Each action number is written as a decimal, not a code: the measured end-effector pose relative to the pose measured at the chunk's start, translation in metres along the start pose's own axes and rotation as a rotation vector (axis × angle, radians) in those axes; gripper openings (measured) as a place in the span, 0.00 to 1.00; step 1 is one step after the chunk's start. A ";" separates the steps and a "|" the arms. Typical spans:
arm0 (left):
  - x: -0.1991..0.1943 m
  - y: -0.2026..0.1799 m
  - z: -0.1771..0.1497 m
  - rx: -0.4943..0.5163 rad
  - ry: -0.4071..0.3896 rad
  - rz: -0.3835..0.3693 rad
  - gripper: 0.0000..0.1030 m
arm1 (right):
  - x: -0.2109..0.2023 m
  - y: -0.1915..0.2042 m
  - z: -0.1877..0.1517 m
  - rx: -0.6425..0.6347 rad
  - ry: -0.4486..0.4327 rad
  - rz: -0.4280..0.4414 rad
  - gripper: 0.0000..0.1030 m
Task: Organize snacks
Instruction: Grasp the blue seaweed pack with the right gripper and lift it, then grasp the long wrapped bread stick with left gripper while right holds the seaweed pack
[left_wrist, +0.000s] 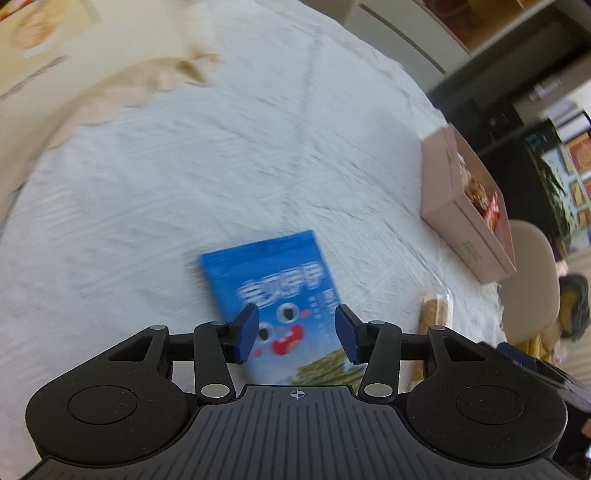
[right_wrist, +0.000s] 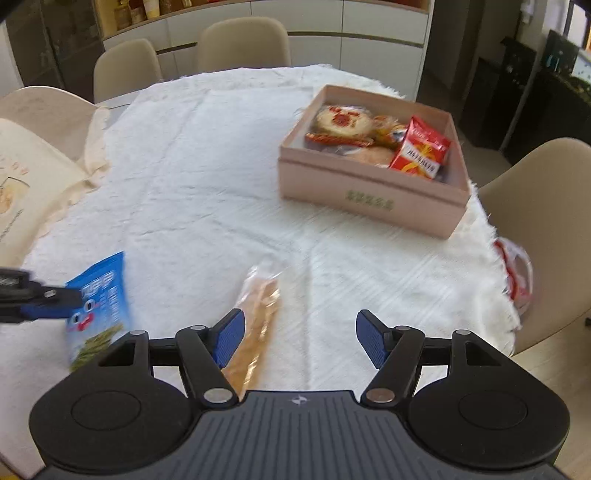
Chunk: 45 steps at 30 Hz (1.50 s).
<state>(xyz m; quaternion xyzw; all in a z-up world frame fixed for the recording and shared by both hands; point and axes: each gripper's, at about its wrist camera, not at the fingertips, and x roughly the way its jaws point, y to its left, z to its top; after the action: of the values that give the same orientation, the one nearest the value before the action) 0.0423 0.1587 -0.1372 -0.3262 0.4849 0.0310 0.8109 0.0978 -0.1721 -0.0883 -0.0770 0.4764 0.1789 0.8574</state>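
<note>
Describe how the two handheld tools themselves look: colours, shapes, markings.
Both look alike. The left tool and right tool each have two blue, ribbed finger pads on black angular linkage arms with silver pivot pins. Behind sits a ribbed dark grey body flanked by two round black discs, with a small crosshair mark at the centre front. No cables or sleeves show.

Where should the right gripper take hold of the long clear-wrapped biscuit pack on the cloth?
Likely across its narrow middle, coming from above. The biscuit pack lies flat on the white cloth, long axis pointing away, beside the open right gripper, so its long sides are free.
</note>
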 end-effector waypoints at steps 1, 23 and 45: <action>0.005 -0.005 0.002 0.012 0.004 -0.016 0.49 | -0.002 0.002 -0.003 -0.002 0.000 0.002 0.65; -0.076 0.028 0.000 0.086 -0.178 0.246 0.49 | 0.070 0.155 0.002 -0.261 0.179 0.324 0.78; -0.005 -0.055 -0.017 0.308 -0.006 0.087 0.49 | -0.006 0.004 0.007 0.032 -0.032 -0.032 0.79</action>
<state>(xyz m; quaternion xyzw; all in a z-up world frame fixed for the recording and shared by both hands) 0.0468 0.1076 -0.1117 -0.1764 0.4952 -0.0076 0.8507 0.0989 -0.1679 -0.0799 -0.0681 0.4641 0.1591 0.8687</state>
